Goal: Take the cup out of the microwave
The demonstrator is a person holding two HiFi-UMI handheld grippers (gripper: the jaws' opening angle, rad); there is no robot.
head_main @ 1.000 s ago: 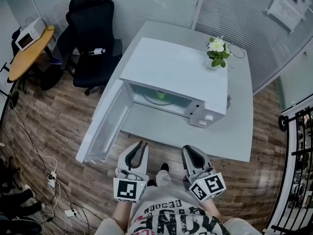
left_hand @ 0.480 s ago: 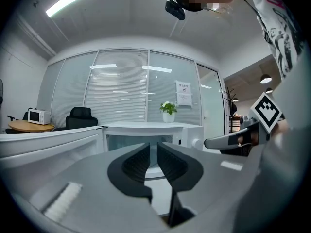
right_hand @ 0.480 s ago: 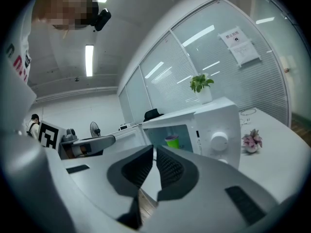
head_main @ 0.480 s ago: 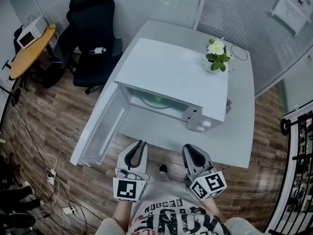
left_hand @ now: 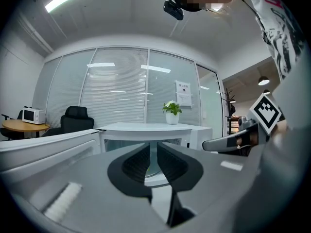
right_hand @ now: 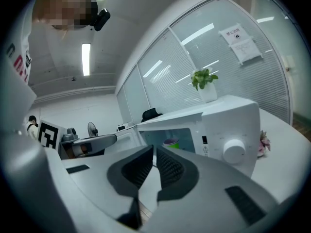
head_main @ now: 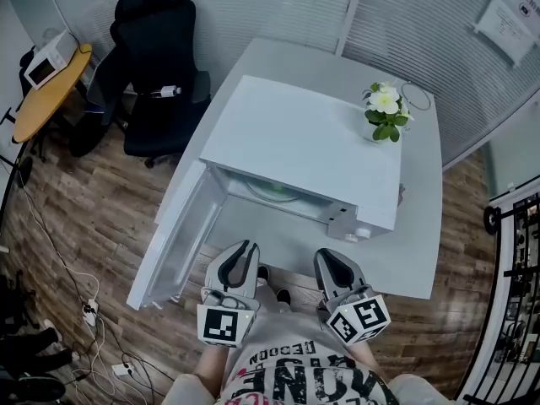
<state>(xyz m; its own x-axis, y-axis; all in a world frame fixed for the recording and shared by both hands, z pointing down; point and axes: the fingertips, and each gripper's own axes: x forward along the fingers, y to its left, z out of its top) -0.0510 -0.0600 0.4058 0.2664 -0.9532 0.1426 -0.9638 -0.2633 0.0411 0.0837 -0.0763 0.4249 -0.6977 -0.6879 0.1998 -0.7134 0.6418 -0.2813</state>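
With my left gripper [left_hand: 153, 149] and right gripper [right_hand: 154, 152] empty, jaws slightly apart, I judge the green cup [right_hand: 171, 143] inside the open microwave [head_main: 304, 142] light, rigid, perhaps slick, and best pinched across its wall near the rim.

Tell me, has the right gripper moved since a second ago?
Yes. The right gripper has advanced toward the microwave; in the head view it now overlaps the table's near edge.

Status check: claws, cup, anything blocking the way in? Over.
Left claw and right claw slightly apart, both empty, short of the microwave. Cup inside, untouched. Door swung wide open, nothing seen blocking the opening.
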